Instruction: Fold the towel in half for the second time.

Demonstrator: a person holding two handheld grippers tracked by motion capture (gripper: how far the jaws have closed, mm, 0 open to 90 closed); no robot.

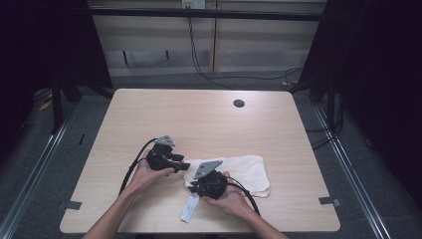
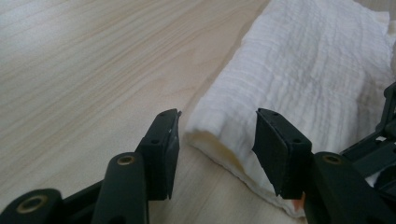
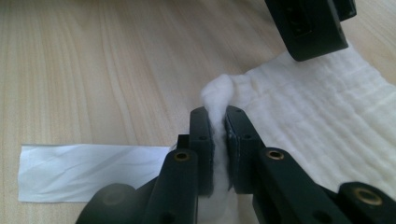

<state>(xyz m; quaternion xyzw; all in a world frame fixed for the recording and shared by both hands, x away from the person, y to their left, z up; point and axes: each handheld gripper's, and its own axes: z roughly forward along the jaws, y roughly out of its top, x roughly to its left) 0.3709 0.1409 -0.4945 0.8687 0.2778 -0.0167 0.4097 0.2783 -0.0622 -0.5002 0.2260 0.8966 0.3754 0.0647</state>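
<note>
Two forearms come in from the near edge of the table (image 1: pixel 149 109), each hand holding one tool. The right tool (image 1: pixel 195 185) sits at the near left corner of the one white cloth (image 1: pixel 249 172); in the right gripper view its jaws are clamped on a pinched-up ridge of the cloth (image 3: pixel 219 100), which bulges above the pads. Just beside it, toward the near edge, lies one strip of white tape (image 1: pixel 189 209), flat on the wood. The left tool (image 1: pixel 185 167) is a little farther out, at the cloth's left end. In the left gripper view its jaws stand apart, one pad on either side of the folded edge of the cloth (image 2: pixel 299 88), not pressing it.

The cloth lies folded on the near right part of the table. The top is pale wood grain with rounded corners and one dark round hole (image 1: pixel 239 103) near the far edge. Two tape marks sit at the near corners. Beyond, grey floor, black cables, a pale wall panel, dark curtains at both sides.
</note>
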